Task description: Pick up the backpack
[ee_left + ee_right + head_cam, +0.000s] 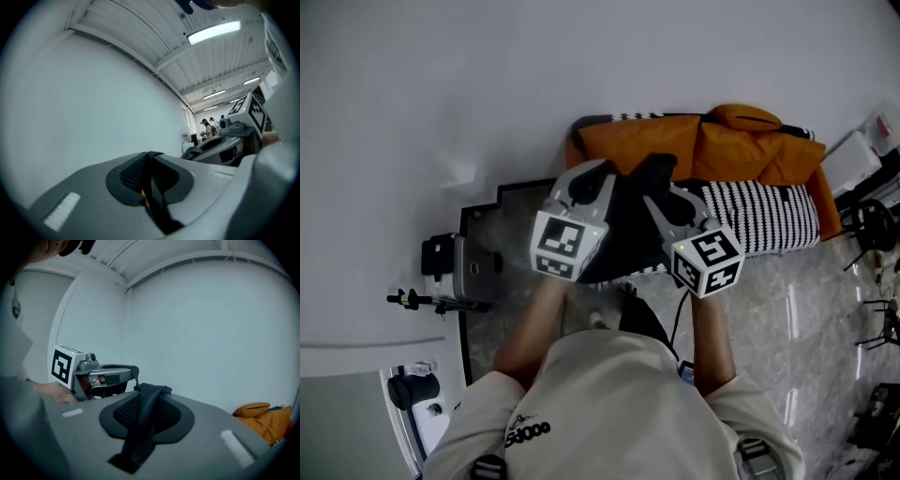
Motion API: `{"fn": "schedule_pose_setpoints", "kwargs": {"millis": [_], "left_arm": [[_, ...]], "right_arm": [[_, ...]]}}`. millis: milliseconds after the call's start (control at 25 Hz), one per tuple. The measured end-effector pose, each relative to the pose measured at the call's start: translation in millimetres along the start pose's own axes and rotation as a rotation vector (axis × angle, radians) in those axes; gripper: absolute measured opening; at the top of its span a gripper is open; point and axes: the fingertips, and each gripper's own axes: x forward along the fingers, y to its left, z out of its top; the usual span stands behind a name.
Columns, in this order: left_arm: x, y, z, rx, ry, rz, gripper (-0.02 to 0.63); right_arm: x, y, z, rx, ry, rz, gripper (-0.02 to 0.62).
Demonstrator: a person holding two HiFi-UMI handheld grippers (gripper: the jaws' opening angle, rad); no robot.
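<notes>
Floor: glossy grey marbled stone floor (769, 300), below both tools.
Bench: low black-and-white striped cushioned bench (769, 216), on the floor just beyond the right gripper (661, 208).
On bench: orange padded fabric heap (712, 141), along its far edge.
Outboard of left gripper (598, 183): black-and-silver boxy device (459, 272), on the floor.

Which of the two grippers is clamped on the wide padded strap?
The right gripper: a broad padded strap fills its jaws, while the left gripper pinches only a thin strap.

backpack (626, 239): mostly hidden under left tool (581, 187) and right tool (670, 211) | far people (209, 125): too small to tell | orange cloth (262, 419): cut by the right edge
</notes>
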Motion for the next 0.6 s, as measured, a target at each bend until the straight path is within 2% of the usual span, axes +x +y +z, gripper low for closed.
{"fn": "schedule_pose_setpoints", "kwargs": {"millis": [160,600], "left_arm": [[-16.9,-4.3,12.6,0.06,-0.01,-0.007,0.021],[-39.6,-11.1,36.7,0.065,-0.009,-0.006,0.02]], "right_arm": [[-5.9,14.3,9.1,-0.029,-0.004,0.004,0.072],[-22.3,36.2,28.0,-0.09,0.004,0.053,0.072]]}}
